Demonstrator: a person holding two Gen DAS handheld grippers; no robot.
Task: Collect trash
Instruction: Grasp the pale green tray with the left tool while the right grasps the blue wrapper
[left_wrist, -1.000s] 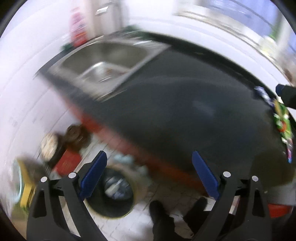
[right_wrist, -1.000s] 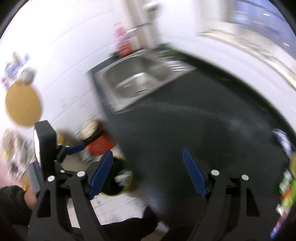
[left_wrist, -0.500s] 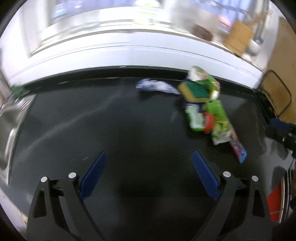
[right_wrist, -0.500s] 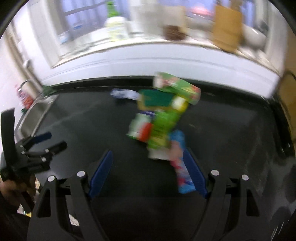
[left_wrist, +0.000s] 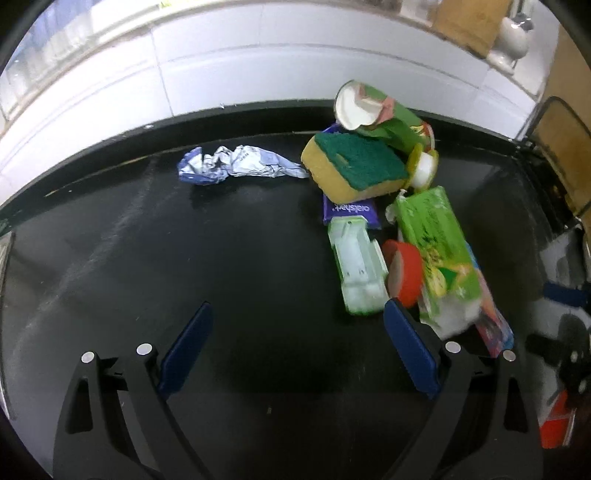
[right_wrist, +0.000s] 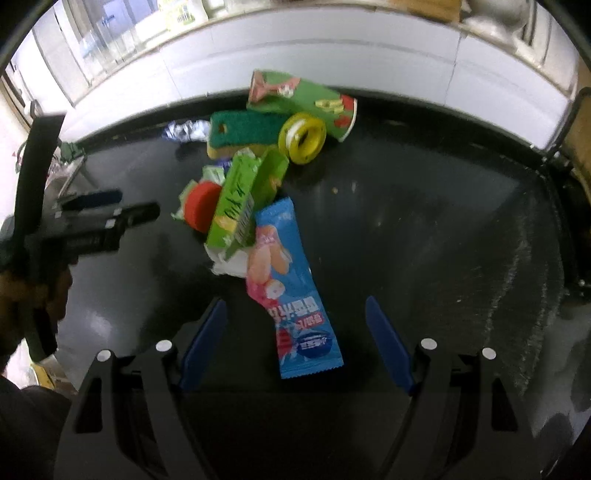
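Note:
A pile of trash lies on the black counter (left_wrist: 147, 258): a crumpled blue-white wrapper (left_wrist: 236, 164), a yellow-green sponge (left_wrist: 354, 166), a green paper cup (left_wrist: 384, 118), a pale green plastic piece (left_wrist: 358, 266), a red cap (left_wrist: 404, 273), a green carton (left_wrist: 436, 243) and a yellow tape roll (right_wrist: 303, 138). A blue snack wrapper (right_wrist: 295, 295) lies nearest my right gripper (right_wrist: 295, 343), which is open with the wrapper's end between its fingers. My left gripper (left_wrist: 297, 347) is open and empty, just left of the pile.
A white tiled wall (left_wrist: 221, 74) and window sill run behind the counter. A cardboard box (left_wrist: 469, 26) and a white jar (left_wrist: 511, 33) stand on the sill. A black wire rack (left_wrist: 554, 155) stands at the counter's right end. The left gripper also shows in the right wrist view (right_wrist: 92, 218).
Both grippers swung from the sink and the floor bin to the trash pile on the counter, then moved closer to it. Both stayed open.

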